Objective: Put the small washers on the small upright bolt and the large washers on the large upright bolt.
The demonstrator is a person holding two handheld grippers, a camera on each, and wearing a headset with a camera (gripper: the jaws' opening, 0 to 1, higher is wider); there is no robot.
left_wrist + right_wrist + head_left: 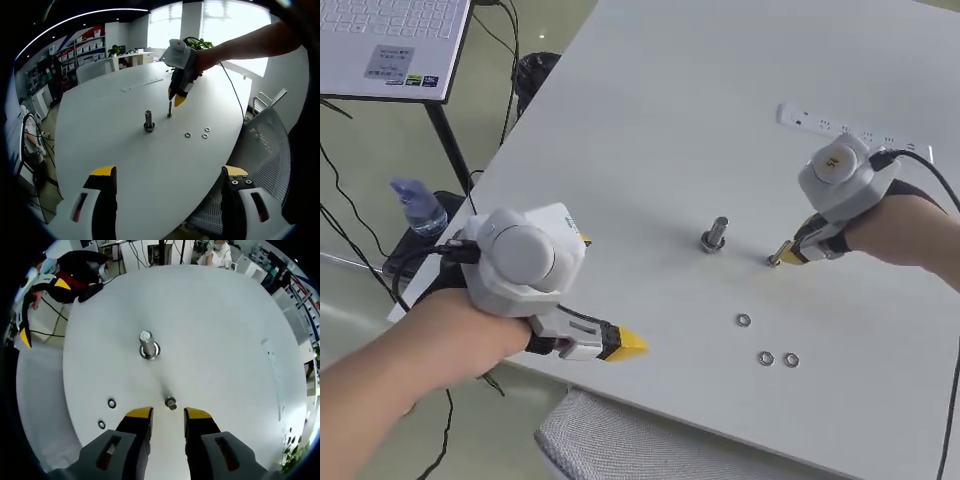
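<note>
On the white table (pixel 650 120) stands the large upright bolt (pixel 715 235) (pixel 149 121) (pixel 148 345), with the small upright bolt (pixel 773 261) (pixel 169 109) (pixel 171 402) a little to its right. Three small washers (pixel 743 320) (pixel 766 358) (pixel 791 360) lie flat in front of them, two of which (pixel 112 403) (pixel 101 424) also appear in the right gripper view. My right gripper (pixel 788 255) (pixel 167 417) is open a narrow gap, its tips just short of the small bolt, nothing between them. My left gripper (pixel 630 343) (pixel 168 175) hovers wide open at the table's near edge, holding nothing.
A white power strip (pixel 850 130) lies at the far right of the table. Off the table's left edge are a laptop (pixel 390 45) on a stand and a water bottle (pixel 420 205). A grey mesh chair (pixel 620 440) sits below the near edge.
</note>
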